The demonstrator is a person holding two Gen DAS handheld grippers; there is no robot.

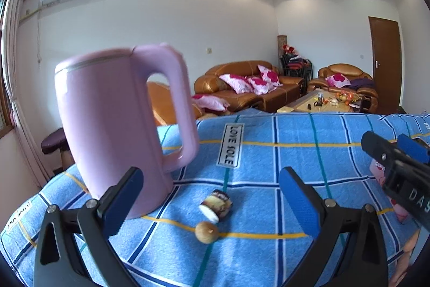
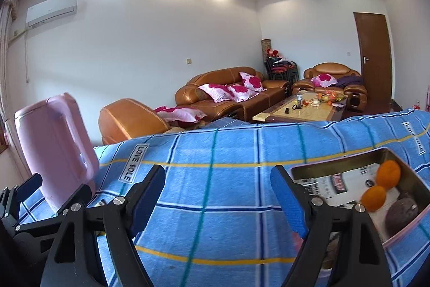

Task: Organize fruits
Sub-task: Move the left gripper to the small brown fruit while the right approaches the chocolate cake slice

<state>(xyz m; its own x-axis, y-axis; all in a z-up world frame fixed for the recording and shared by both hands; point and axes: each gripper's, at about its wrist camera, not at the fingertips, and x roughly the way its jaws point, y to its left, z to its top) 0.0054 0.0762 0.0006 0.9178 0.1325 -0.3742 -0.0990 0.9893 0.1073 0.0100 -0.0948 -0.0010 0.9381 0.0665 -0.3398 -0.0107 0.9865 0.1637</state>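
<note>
Both grippers, left gripper (image 1: pixel 211 202) and right gripper (image 2: pixel 217 197), are hanging released and empty; low in the frame, the small brown fruit (image 1: pixel 207 232) is waiting for the tray (image 2: pixel 301 170).

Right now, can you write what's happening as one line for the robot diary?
left gripper: open, empty | right gripper: open, empty | small round fruit: on blue cloth | oranges: in box | pink kettle: upright

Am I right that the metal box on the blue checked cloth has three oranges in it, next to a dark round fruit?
Not quite: the box holds two oranges, not three. The right wrist view shows them beside the dark round fruit, and the box does sit on the blue checked cloth.
</note>
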